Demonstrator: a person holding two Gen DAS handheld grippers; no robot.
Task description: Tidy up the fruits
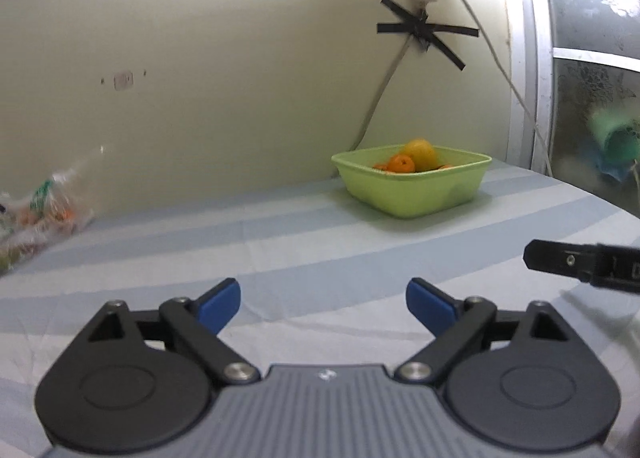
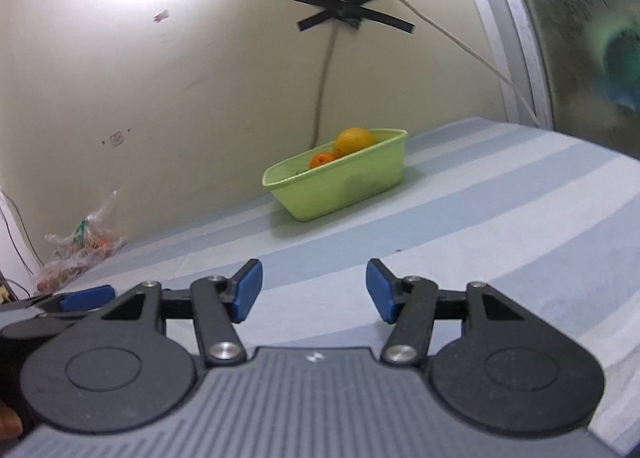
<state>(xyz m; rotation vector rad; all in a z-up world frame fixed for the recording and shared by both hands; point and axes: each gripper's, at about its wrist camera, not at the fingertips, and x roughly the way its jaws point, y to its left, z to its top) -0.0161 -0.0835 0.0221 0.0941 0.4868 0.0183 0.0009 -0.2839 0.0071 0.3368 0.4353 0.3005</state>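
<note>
A light green bowl (image 1: 412, 186) stands on the striped cloth near the wall. It holds a large yellow-orange fruit (image 1: 419, 153) and small oranges (image 1: 400, 164). The bowl also shows in the right wrist view (image 2: 340, 182) with the big fruit (image 2: 354, 141) and a small orange (image 2: 321, 159). My left gripper (image 1: 323, 304) is open and empty, well short of the bowl. My right gripper (image 2: 314, 290) is open and empty, also short of the bowl. The right gripper's finger (image 1: 560, 258) shows at the right edge of the left wrist view.
A clear plastic bag with fruit (image 1: 36, 210) lies at the far left by the wall; it also shows in the right wrist view (image 2: 76, 250). Cables and black tape hang on the wall (image 1: 424, 28). A window with a green object (image 1: 616, 138) is at the right.
</note>
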